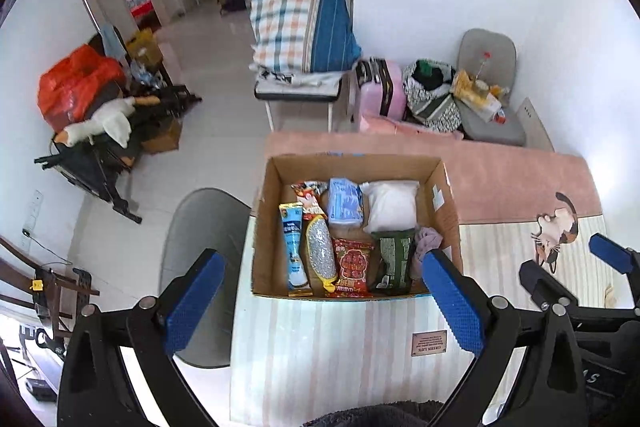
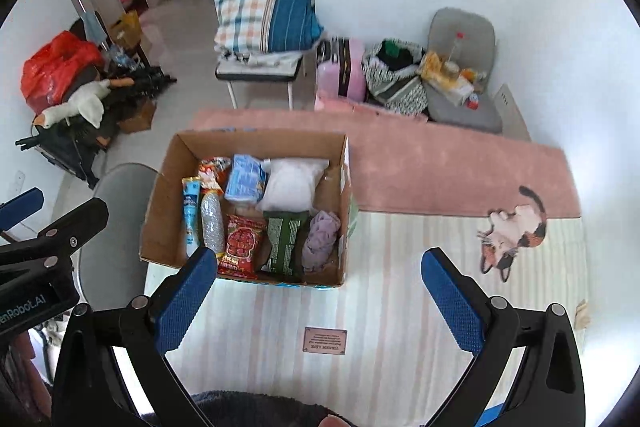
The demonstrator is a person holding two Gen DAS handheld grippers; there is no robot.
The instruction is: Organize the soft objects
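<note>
The cardboard box [image 2: 168, 211] holds soft packets and a lilac cloth [image 2: 320, 239]. Mat label [image 2: 325, 341] reads "GREEN LIFE". Left gripper [image 1: 324, 291] and right gripper [image 2: 316, 287] are both spread wide, holding nothing.

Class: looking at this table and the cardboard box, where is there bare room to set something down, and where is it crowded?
Free: the striped mat between the cardboard box and the cat picture, and the pink cloth behind it. Crowded: inside the box, where packets lie side by side. Both claws, left and right, hang open.

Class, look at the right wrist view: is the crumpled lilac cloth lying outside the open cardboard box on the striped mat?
No, the crumpled lilac cloth sits inside the open cardboard box, in its near right corner beside a dark green packet.
</note>
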